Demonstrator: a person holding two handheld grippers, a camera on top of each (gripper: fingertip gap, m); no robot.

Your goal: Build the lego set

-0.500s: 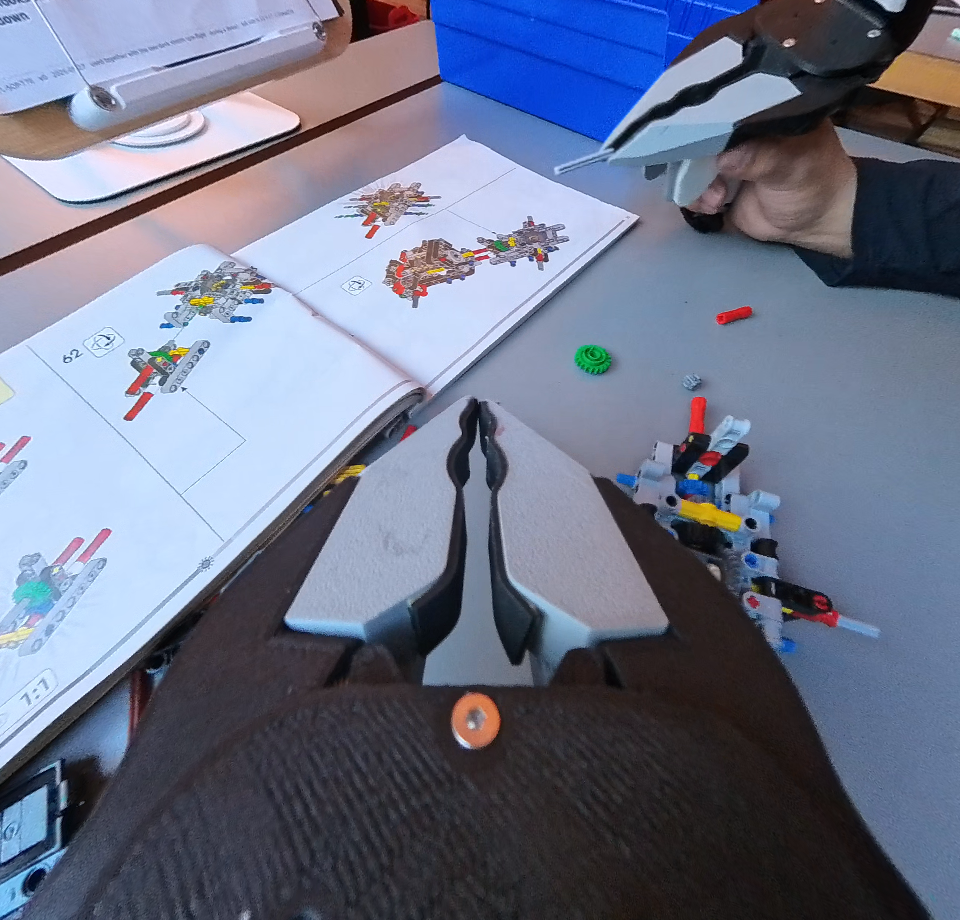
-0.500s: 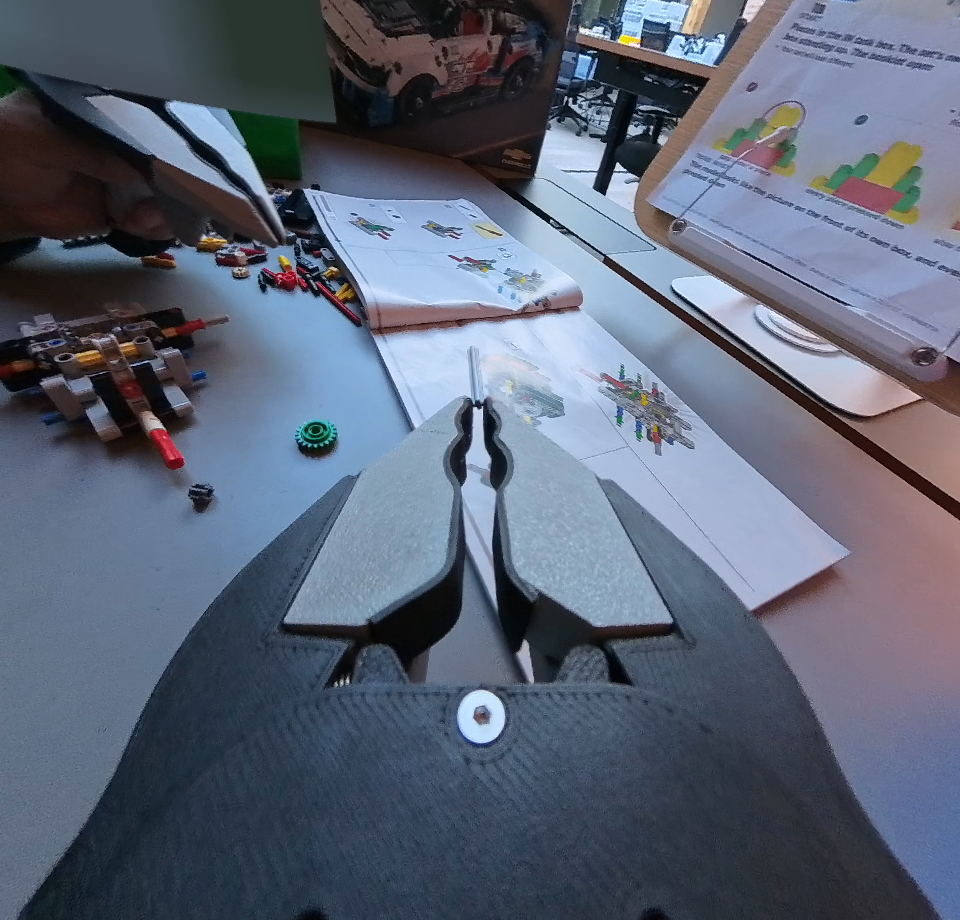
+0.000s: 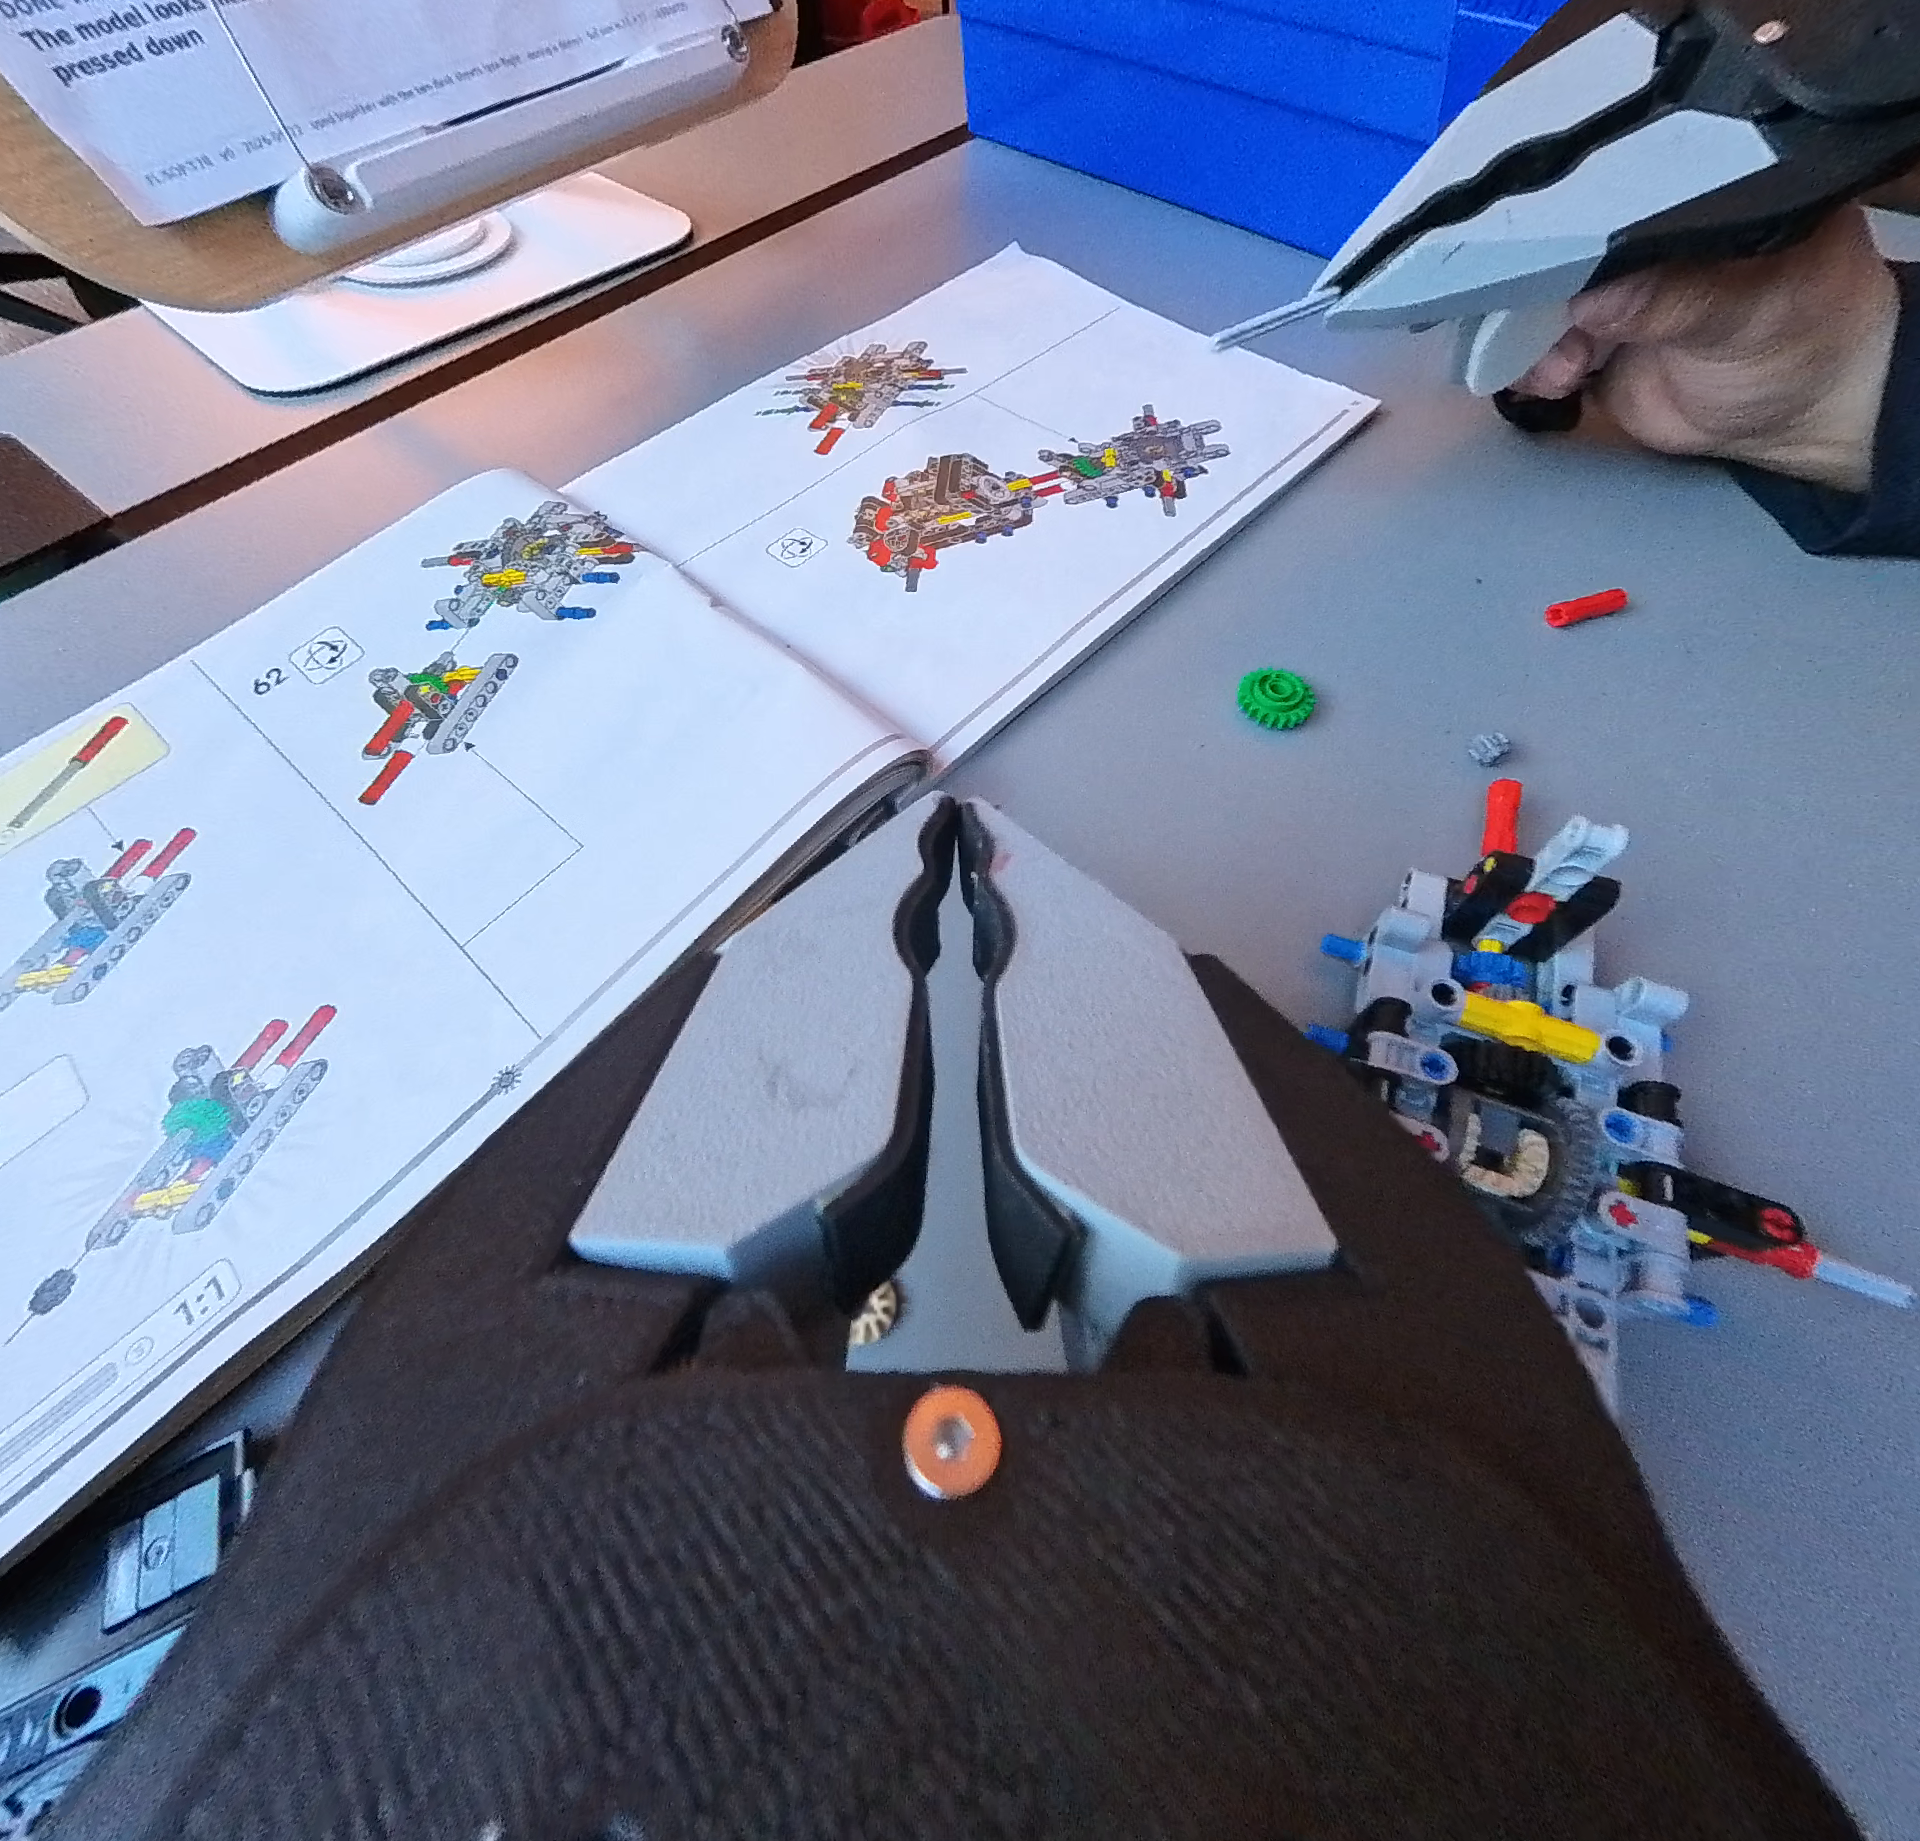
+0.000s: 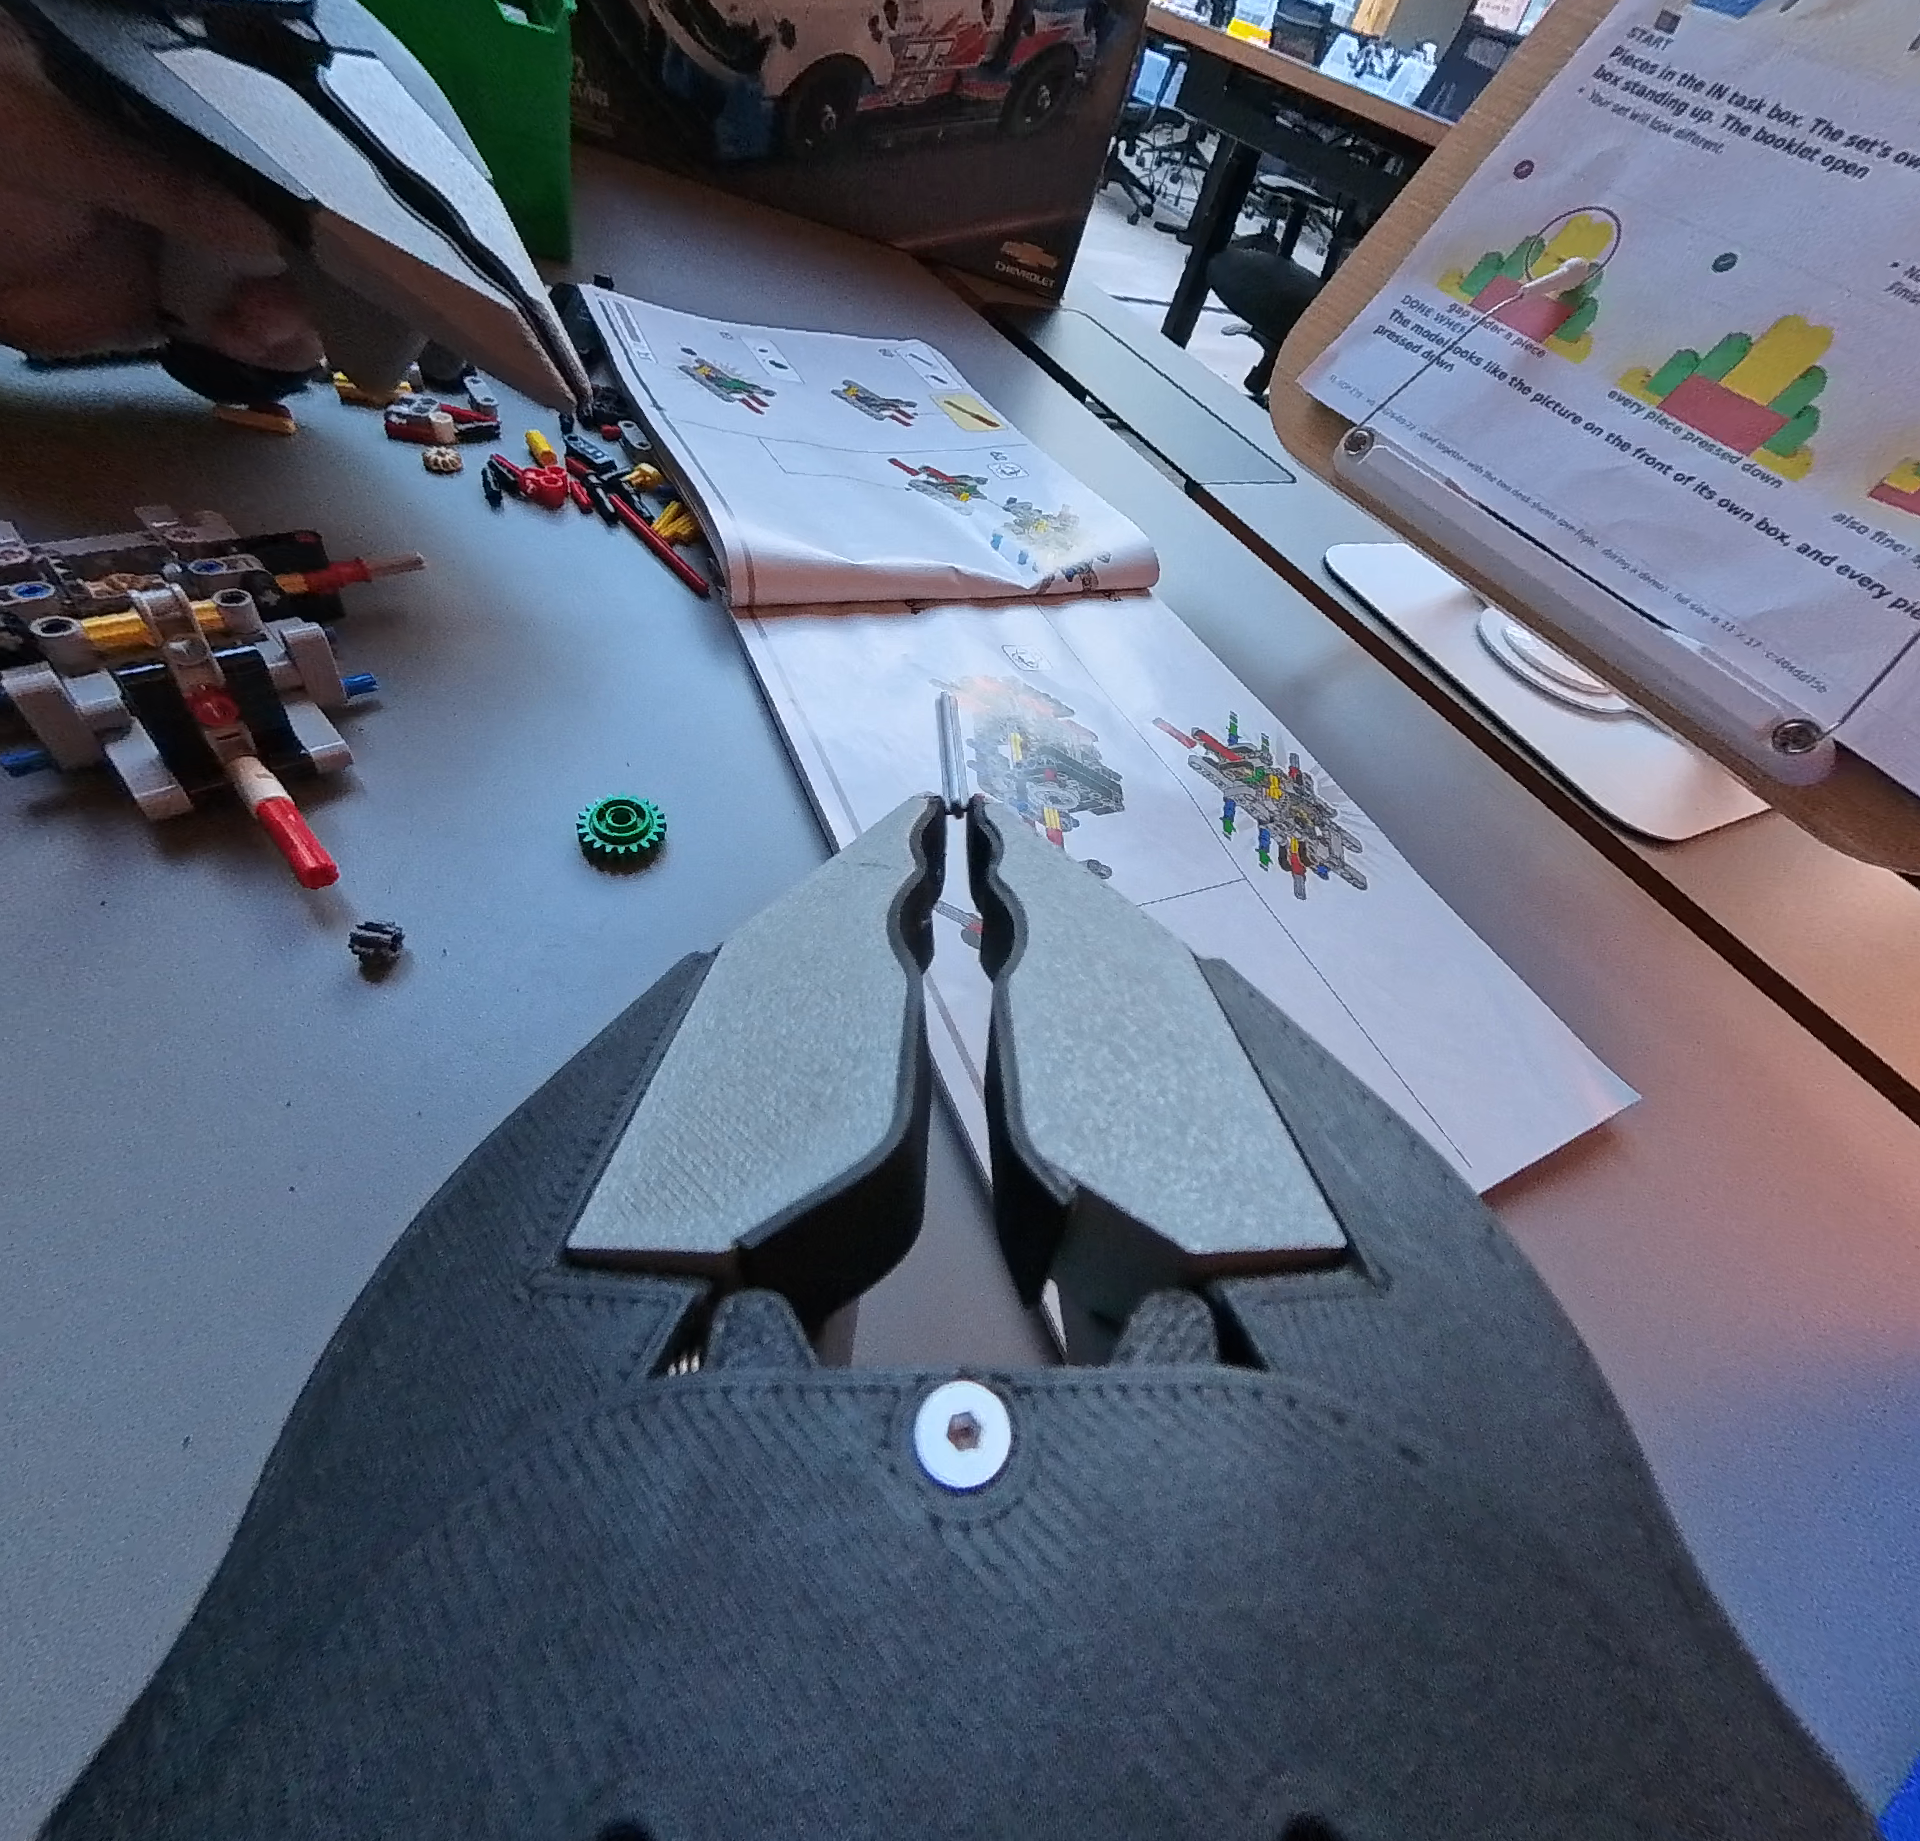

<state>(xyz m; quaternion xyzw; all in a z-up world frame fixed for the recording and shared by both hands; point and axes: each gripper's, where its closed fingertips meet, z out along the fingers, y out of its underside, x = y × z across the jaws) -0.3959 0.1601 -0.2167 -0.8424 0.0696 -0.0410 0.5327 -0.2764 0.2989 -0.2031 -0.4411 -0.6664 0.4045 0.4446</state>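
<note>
The right gripper [image 4: 957, 806] pinches a thin light-grey axle [image 4: 950, 747] at its very tips; the rod sticks out forward over the open instruction booklet [image 4: 1195, 918], and how far it runs back between the pads is hidden. From the left wrist view the same rod shows as a pale sliver [image 3: 1273, 321] at that gripper's tip, with the hand [image 3: 1704, 357] behind it partly cut off by the frame edge.

The left gripper [image 3: 954, 809] has its tips pressed together on nothing, hovering just beside the booklet's spine edge [image 3: 883, 763]. Its dark body covers much of the table below, including a tan toothed part [image 3: 873, 1313] glimpsed only through the gap near the hinge.

The half-built brick assembly [image 3: 1527, 1043] lies on the grey table [image 3: 1714, 752] to the right, its near side masked by the gripper. A green gear [image 3: 1276, 697], a small grey piece [image 3: 1489, 748] too tiny to identify, and a red pin [image 3: 1584, 608] lie apart beyond it. Loose parts [image 4: 561, 472] by the booklet are partly tucked under its pages
</note>
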